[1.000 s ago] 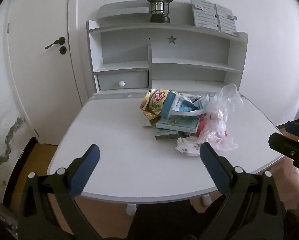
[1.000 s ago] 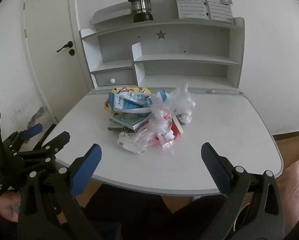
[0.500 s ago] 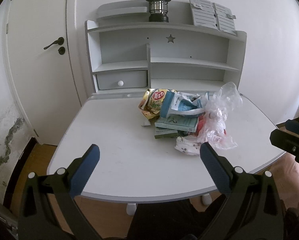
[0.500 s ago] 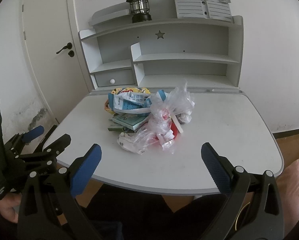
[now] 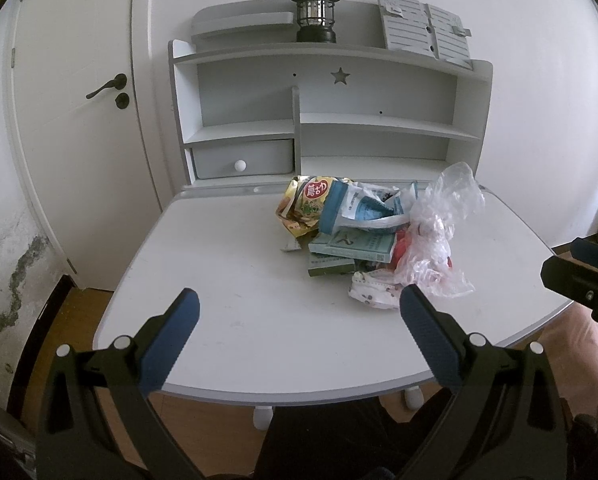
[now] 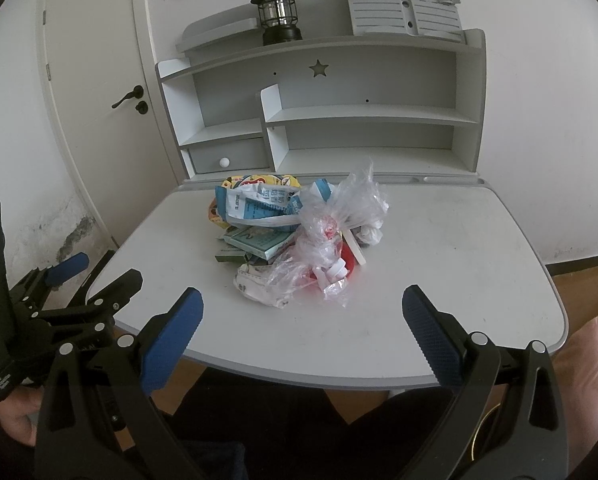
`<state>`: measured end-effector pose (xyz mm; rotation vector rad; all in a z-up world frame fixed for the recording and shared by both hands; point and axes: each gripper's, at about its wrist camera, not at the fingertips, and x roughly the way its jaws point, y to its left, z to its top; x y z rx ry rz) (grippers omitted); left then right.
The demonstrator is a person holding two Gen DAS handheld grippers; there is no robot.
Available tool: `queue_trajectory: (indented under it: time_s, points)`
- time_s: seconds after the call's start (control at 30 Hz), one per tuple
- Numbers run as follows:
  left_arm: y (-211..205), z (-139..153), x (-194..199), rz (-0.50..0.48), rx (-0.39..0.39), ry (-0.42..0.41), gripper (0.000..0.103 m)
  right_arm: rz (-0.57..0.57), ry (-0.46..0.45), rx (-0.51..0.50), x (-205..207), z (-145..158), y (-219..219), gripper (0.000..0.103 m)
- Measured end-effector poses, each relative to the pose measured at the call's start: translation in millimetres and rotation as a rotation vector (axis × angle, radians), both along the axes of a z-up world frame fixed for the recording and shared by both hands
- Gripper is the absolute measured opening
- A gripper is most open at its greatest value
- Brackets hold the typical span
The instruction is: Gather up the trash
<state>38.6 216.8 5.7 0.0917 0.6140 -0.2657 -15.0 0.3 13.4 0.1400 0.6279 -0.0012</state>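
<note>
A heap of trash lies on the white desk point(image 5: 235, 320) point(image 6: 451, 264): a yellow snack bag point(image 5: 305, 204), a blue-and-white pouch point(image 5: 361, 208) point(image 6: 259, 204), green boxes point(image 5: 353, 246) point(image 6: 259, 242), a crumpled clear plastic bag point(image 5: 439, 236) point(image 6: 331, 236) over red items, and a white patterned wrapper point(image 5: 373, 292) point(image 6: 259, 284). My left gripper point(image 5: 299, 312) is open and empty above the desk's near edge, short of the heap. My right gripper point(image 6: 302, 310) is open and empty, also before the heap. Each gripper shows at the other view's side point(image 5: 579, 272) point(image 6: 79, 280).
A grey-white shelf unit point(image 5: 331, 120) stands at the desk's back with a drawer point(image 5: 243, 160), a black lantern point(image 5: 315, 14) and a grey slatted stand point(image 5: 423, 26) on top. A white door point(image 5: 75, 120) is left. A person's legs sit under the desk's near edge.
Both views have shifted very slightly; the heap sits a touch lower and nearer in the left wrist view. Both grippers stay open and the trash has not moved.
</note>
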Motion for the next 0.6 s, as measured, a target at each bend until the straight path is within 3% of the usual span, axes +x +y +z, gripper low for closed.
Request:
queue_trajectory:
  time_s: [0.6]
  points:
    - [-2.4, -3.1, -2.0, -0.006, 0.004, 0.0, 0.097, 0.0, 0.001, 0.005, -1.4, -0.4, -0.6, 0.097]
